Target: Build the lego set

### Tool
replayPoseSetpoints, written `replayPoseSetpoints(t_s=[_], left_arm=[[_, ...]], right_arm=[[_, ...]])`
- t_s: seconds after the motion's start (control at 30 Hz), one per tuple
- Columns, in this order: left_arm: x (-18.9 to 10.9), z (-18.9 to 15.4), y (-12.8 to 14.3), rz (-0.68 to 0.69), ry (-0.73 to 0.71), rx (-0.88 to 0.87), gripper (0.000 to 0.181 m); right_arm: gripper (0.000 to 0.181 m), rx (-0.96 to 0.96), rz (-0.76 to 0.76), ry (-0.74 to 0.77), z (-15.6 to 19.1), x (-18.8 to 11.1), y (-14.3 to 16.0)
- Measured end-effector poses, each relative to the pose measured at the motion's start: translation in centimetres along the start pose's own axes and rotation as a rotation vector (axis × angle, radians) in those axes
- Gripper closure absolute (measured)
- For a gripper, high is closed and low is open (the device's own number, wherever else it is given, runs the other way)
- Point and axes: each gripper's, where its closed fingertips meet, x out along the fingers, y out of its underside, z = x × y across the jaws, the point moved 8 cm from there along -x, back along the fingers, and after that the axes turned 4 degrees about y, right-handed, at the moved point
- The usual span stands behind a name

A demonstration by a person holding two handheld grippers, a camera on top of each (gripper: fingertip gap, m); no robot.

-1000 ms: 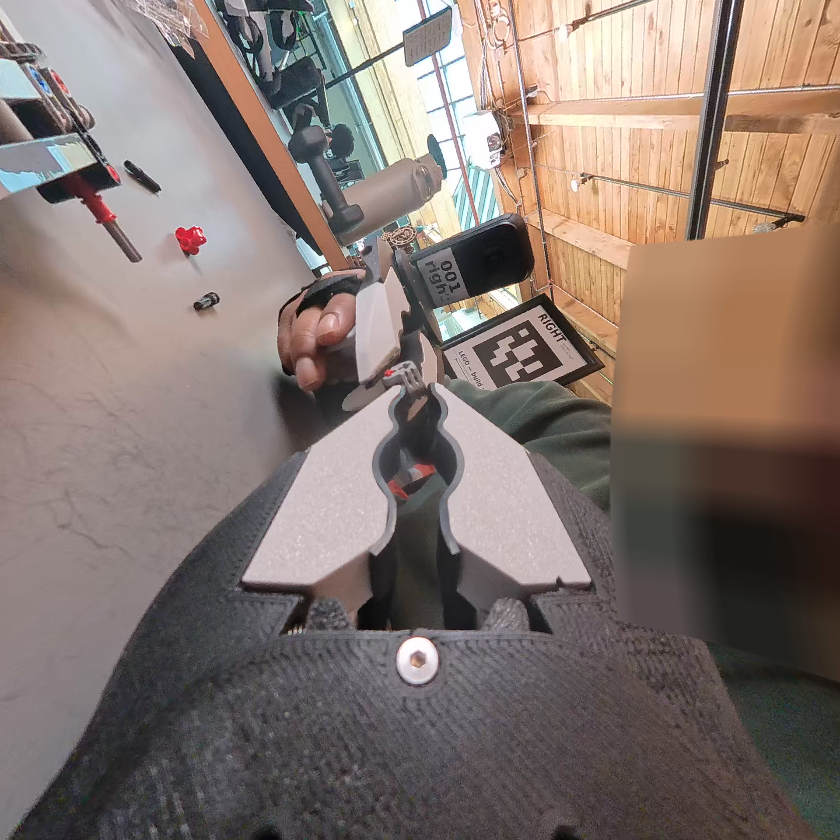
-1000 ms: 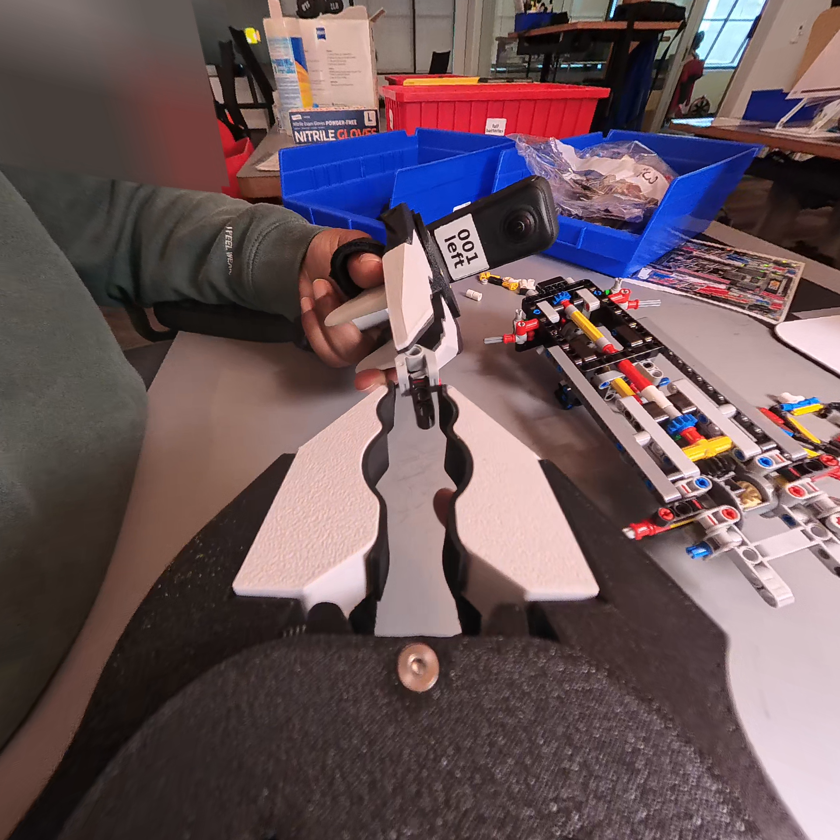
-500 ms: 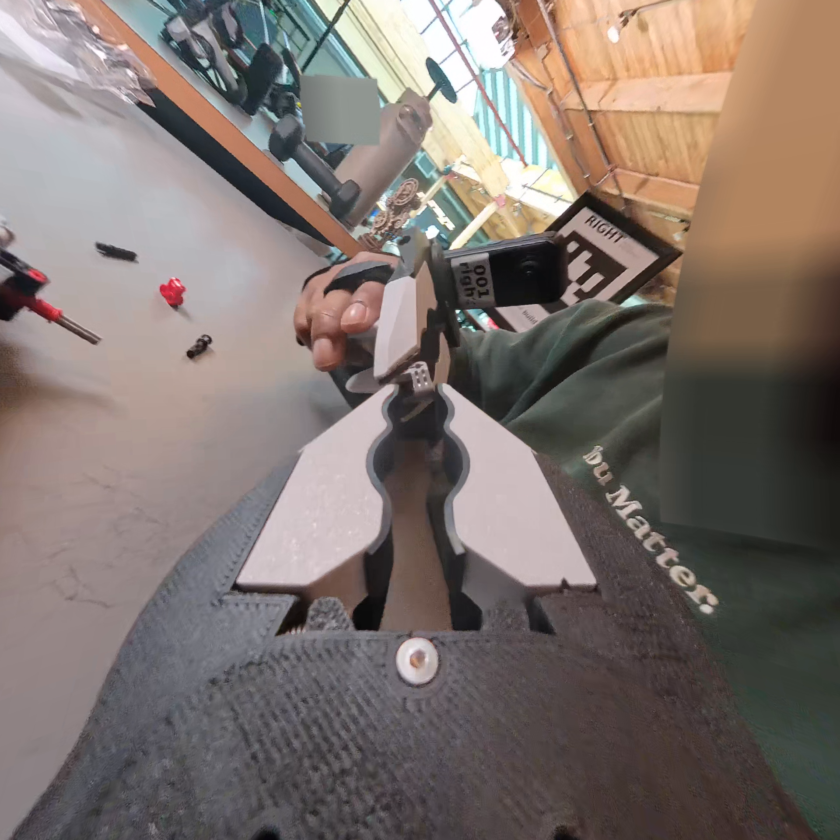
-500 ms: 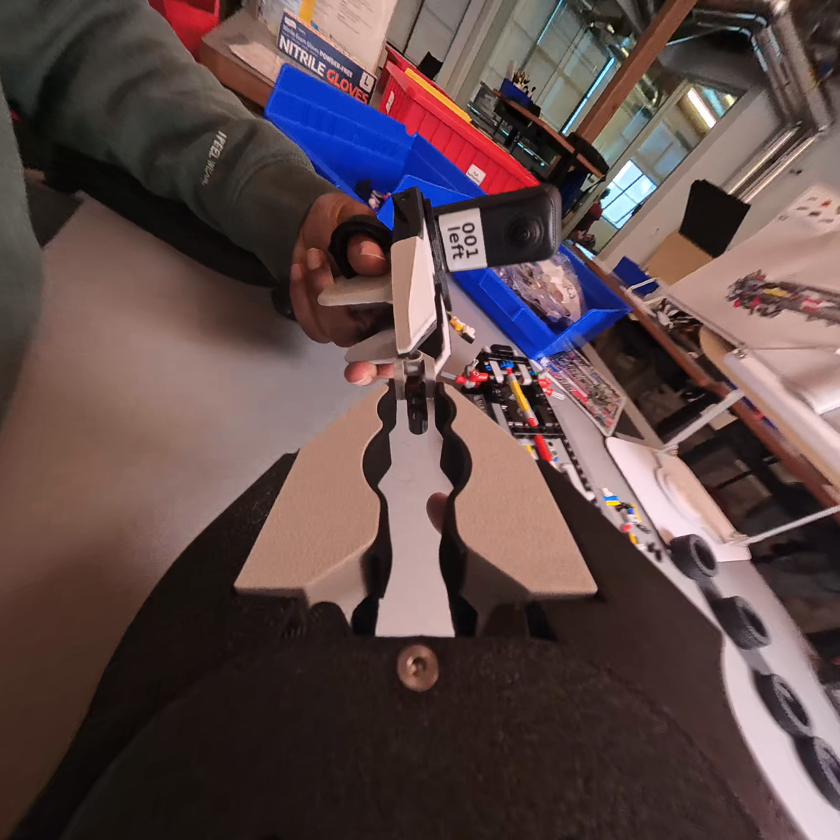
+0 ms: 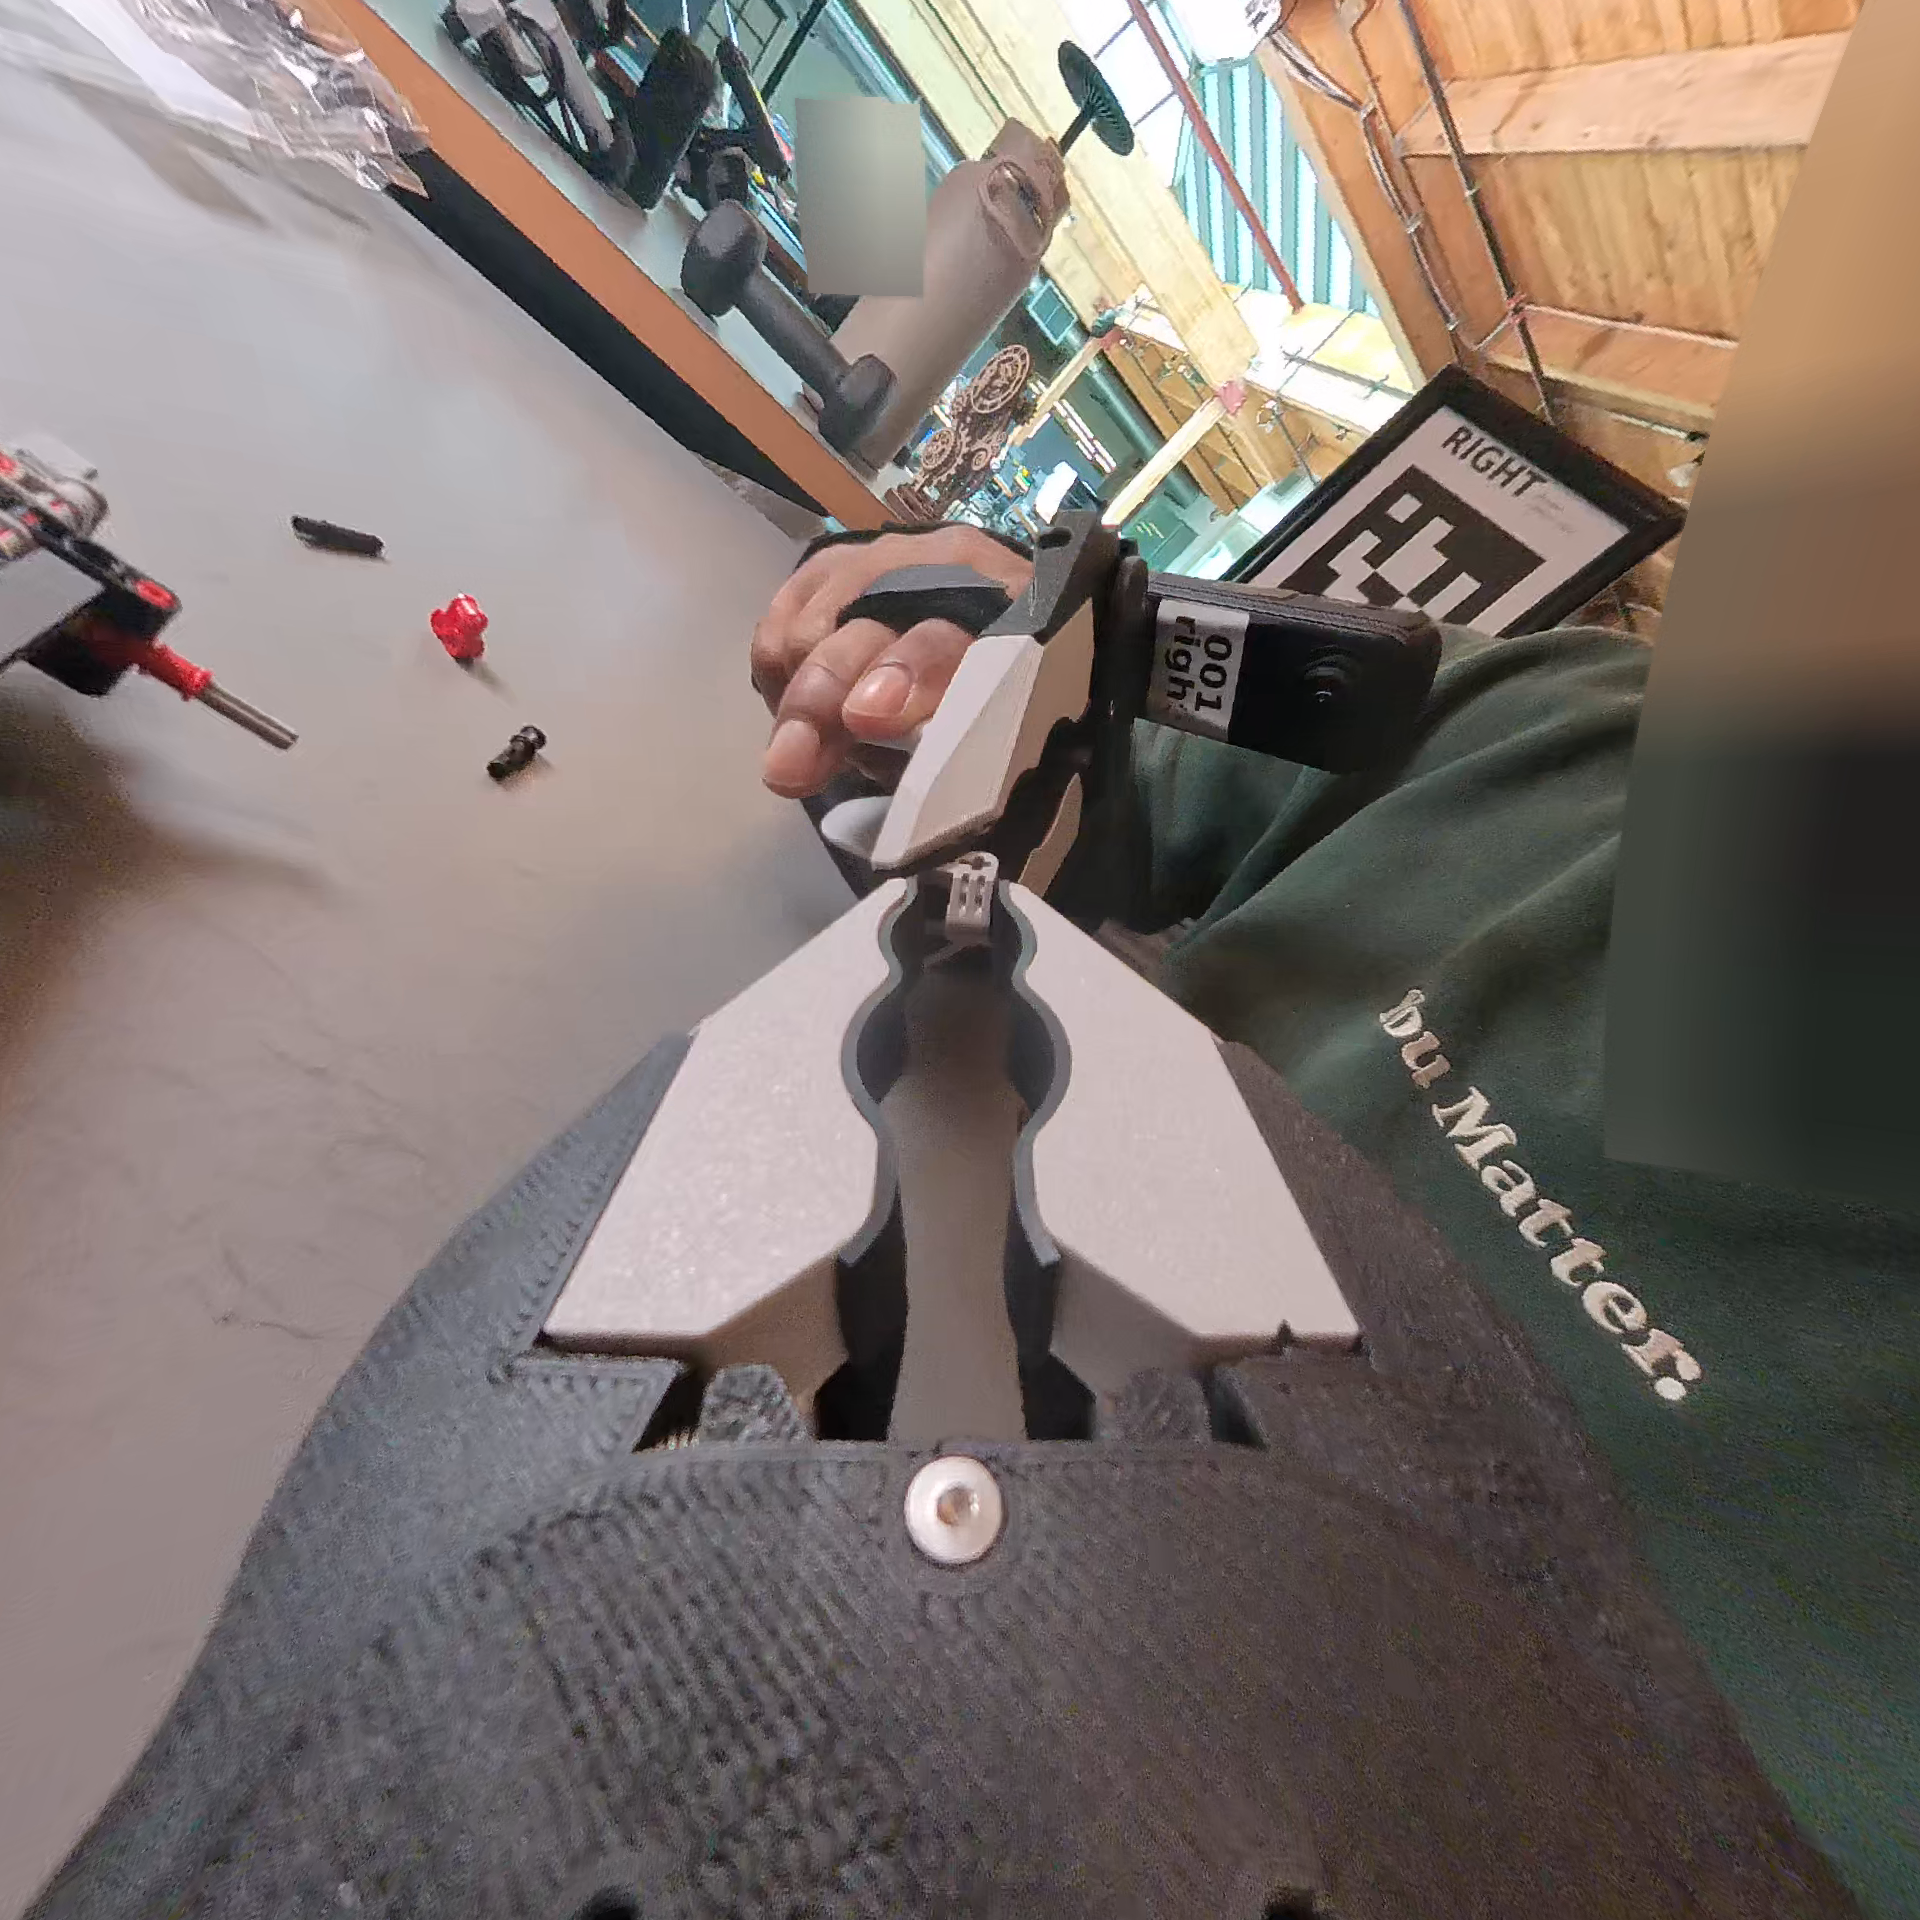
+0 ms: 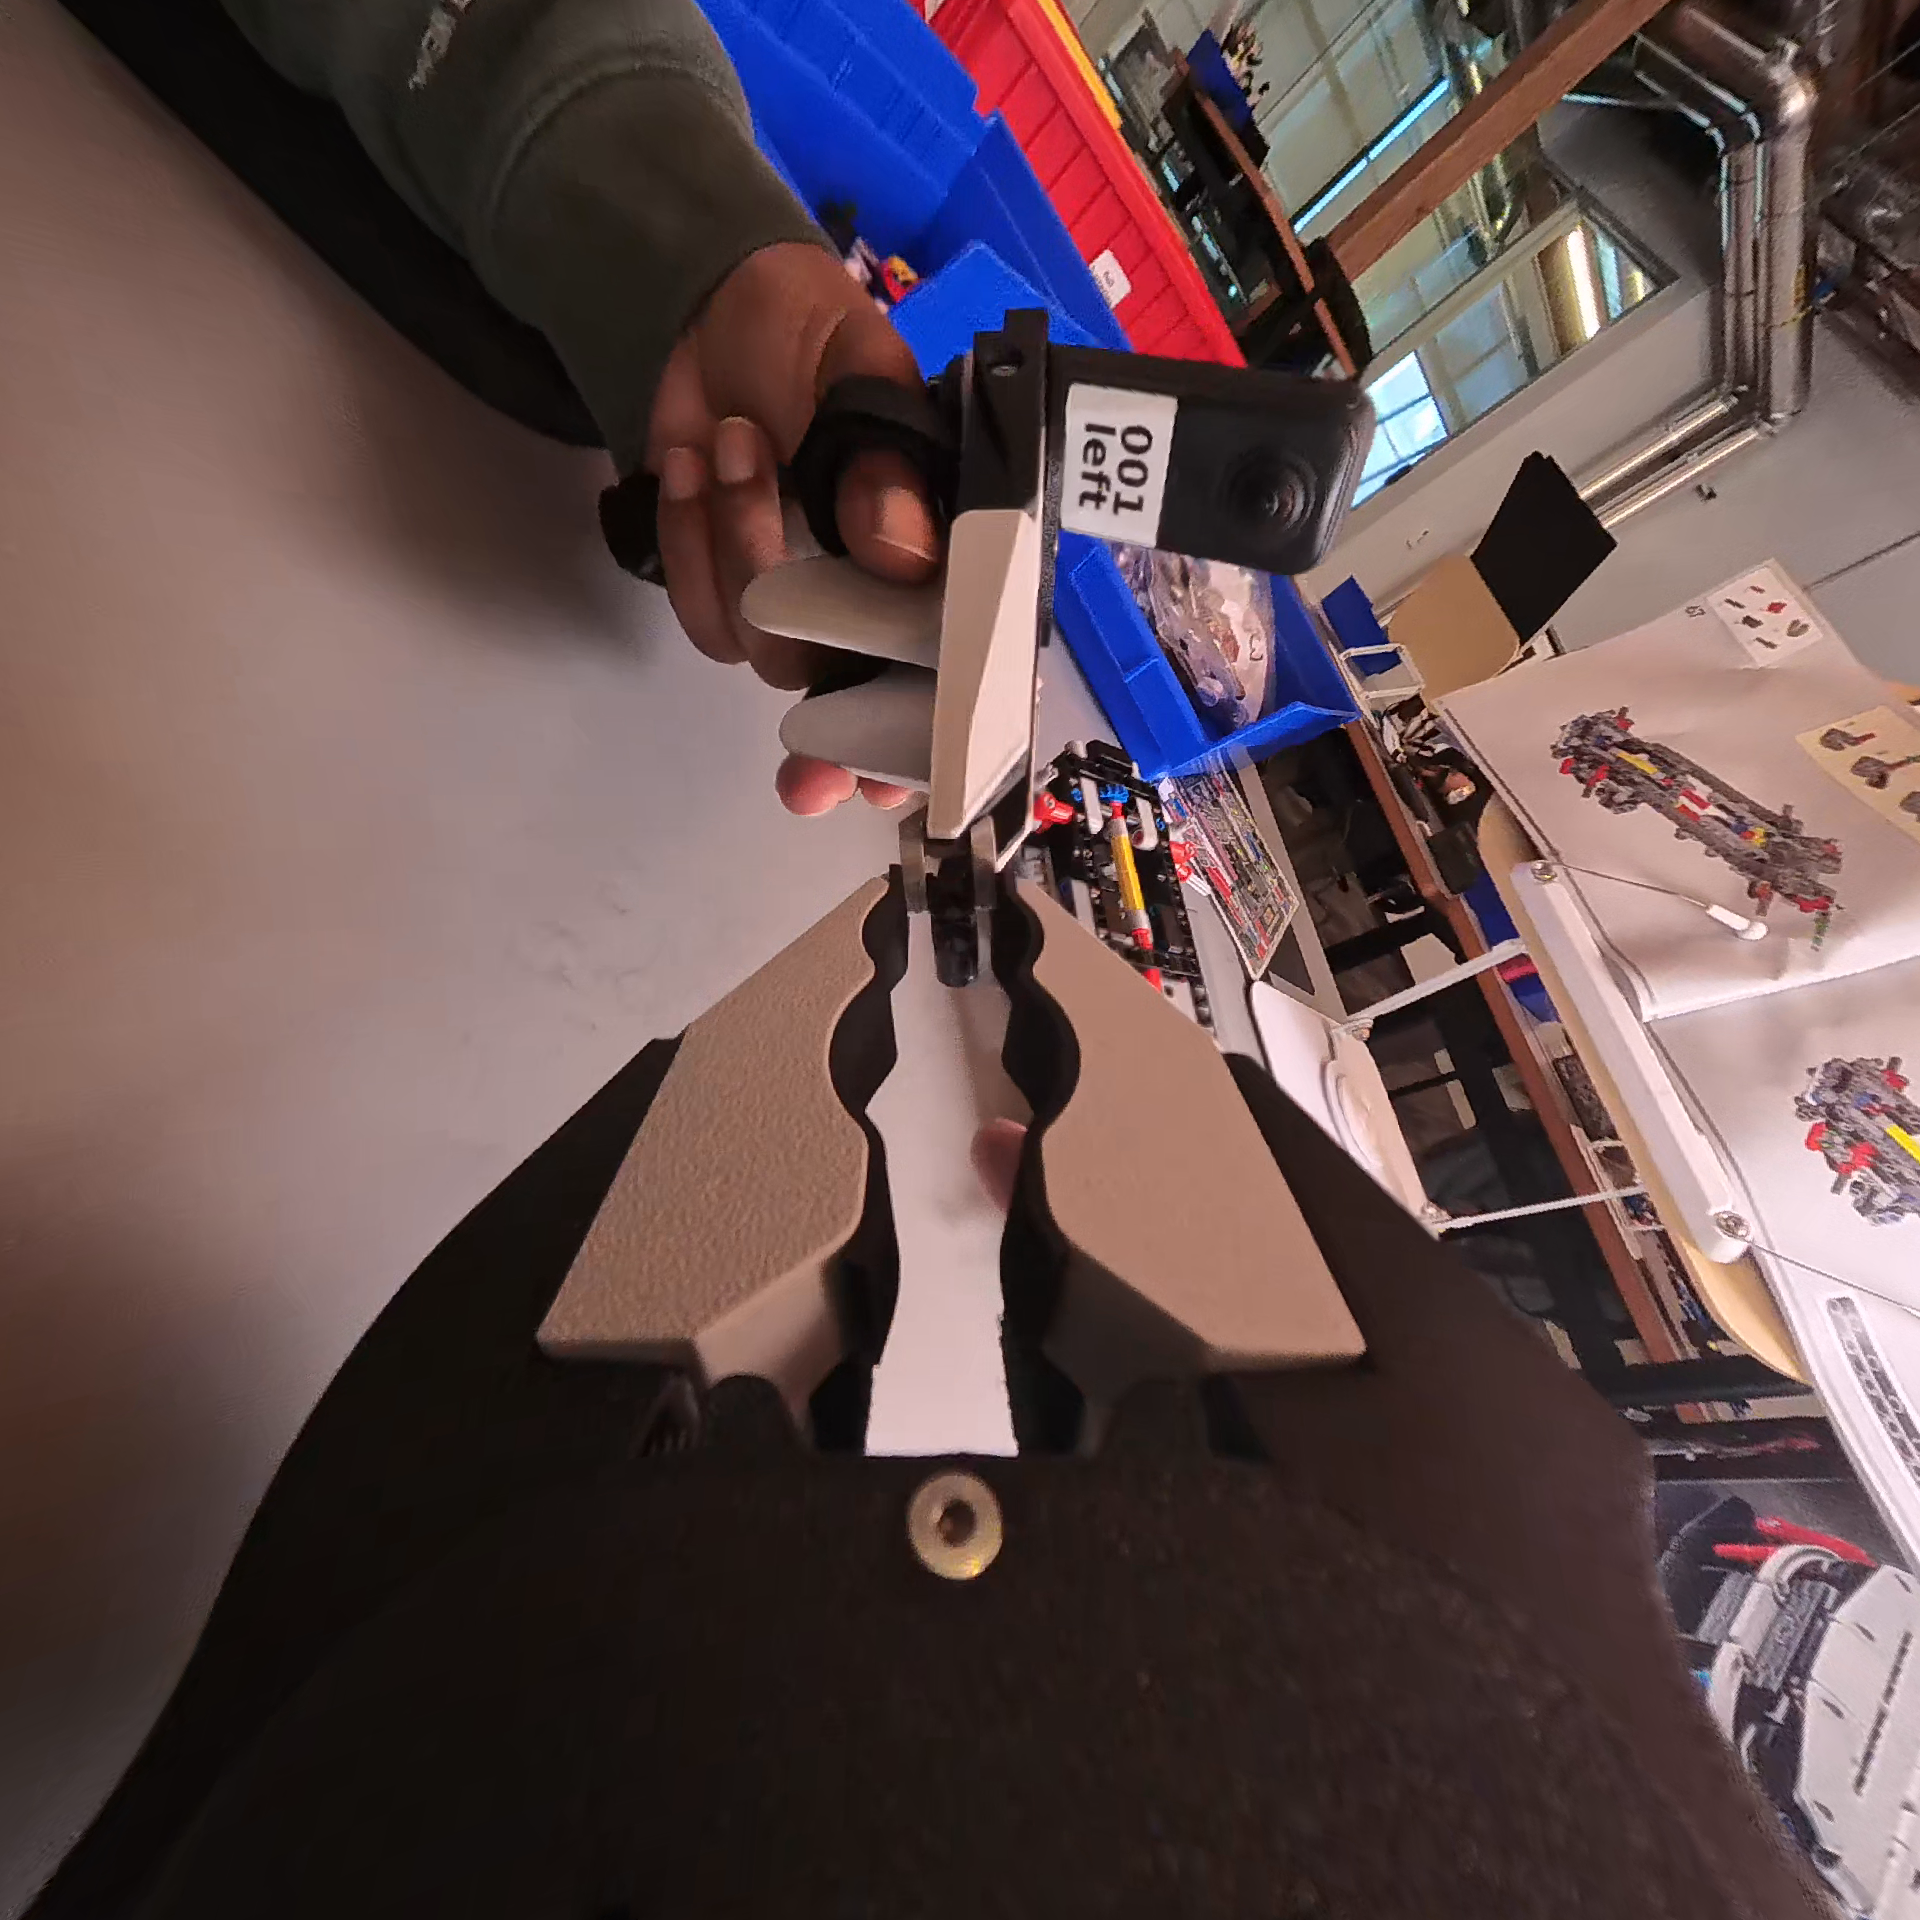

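Note:
My left gripper (image 5: 961,920) is shut on a small grey lego connector (image 5: 968,896), held above the grey table. My right gripper (image 6: 951,920) is shut on a small black lego piece (image 6: 954,935). The two grippers meet tip to tip, so the black piece touches the grey connector (image 6: 914,871). The right gripper (image 5: 940,854) also shows in the left wrist view, and the left gripper (image 6: 961,831) in the right wrist view. The long lego chassis (image 6: 1122,873) lies on the table behind; its end (image 5: 62,592) shows at the left edge.
A red piece (image 5: 458,623) and two black pins (image 5: 516,750) (image 5: 335,535) lie loose on the table. Blue bins (image 6: 1195,665) and a red bin (image 6: 1091,166) stand at the back. Instruction pages (image 6: 1714,790) and a white tray (image 6: 1320,1070) are on the right. A dumbbell (image 5: 790,322) stands beyond the table edge. The grippers are tip to tip, or close to it.
Both grippers have rolled and tilted together while staying tip to tip; the table and chassis now appear steeply slanted. Both stay shut on their pieces.

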Motion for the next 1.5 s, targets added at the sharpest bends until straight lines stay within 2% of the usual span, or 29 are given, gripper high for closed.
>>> replayPoseSetpoints(t_s=[0.23, 0.37, 0.53, 0.63, 0.77, 0.87, 0.97, 1.13, 1.2, 1.27, 1.4, 1.5], left_arm=[[0.1, 1.5, 1.0, 0.028, -0.004, -0.147, 0.176], [0.3, 2.1, 1.5, 0.067, -0.028, -0.174, 0.175], [0.2, 2.3, 1.1, 0.053, -0.066, -0.164, 0.174], [0.0, 1.9, 0.7, 0.049, -0.090, -0.117, 0.174], [-0.1, 1.3, 0.6, 0.060, -0.122, -0.052, 0.174], [-0.1, 0.9, 0.5, 0.088, -0.165, 0.042, 0.174], [-0.1, 0.4, 0.2, 0.119, -0.222, 0.187, 0.174], [-0.1, -0.4, 0.0, 0.195, -0.396, 0.589, 0.174], [0.1, -0.8, 0.1, 0.217, -0.450, 0.729, 0.174], [0.3, -1.1, 0.3, 0.234, -0.486, 0.854, 0.174], [0.7, -1.7, 0.6, 0.259, -0.550, 1.056, 0.174], [0.8, -2.1, 0.5, 0.215, -0.545, 1.076, 0.173]], right_arm=[[0.168, -0.156, 0.099, -0.068, 1.2, 0.2, 0.7], [0.168, -0.173, 0.112, -0.098, 1.8, 0.2, 1.3], [0.167, 0.042, 0.102, -0.095, 1.1, 0.6, 2.1], [0.167, 0.145, 0.036, -0.078, 0.8, 0.6, 2.3], [0.149, 0.279, 0.016, -0.120, 0.3, 0.6, 2.7], [0.143, 0.459, -0.013, -0.201, 0.0, 0.4, 2.9], [0.142, 0.724, -0.038, -0.277, -0.8, 0.2, 3.4], [0.146, 1.226, -0.073, -0.390, -2.7, 0.2, 4.8], [0.154, 1.352, -0.090, -0.421, -2.8, 0.4, 5.1], [0.161, 1.423, -0.084, -0.457, -2.6, 0.6, 5.2], [0.174, 1.449, -0.081, -0.504, -2.1, 0.8, 5.0], [0.175, 1.417, -0.139, -0.495, -2.5, 0.4, 4.6]])
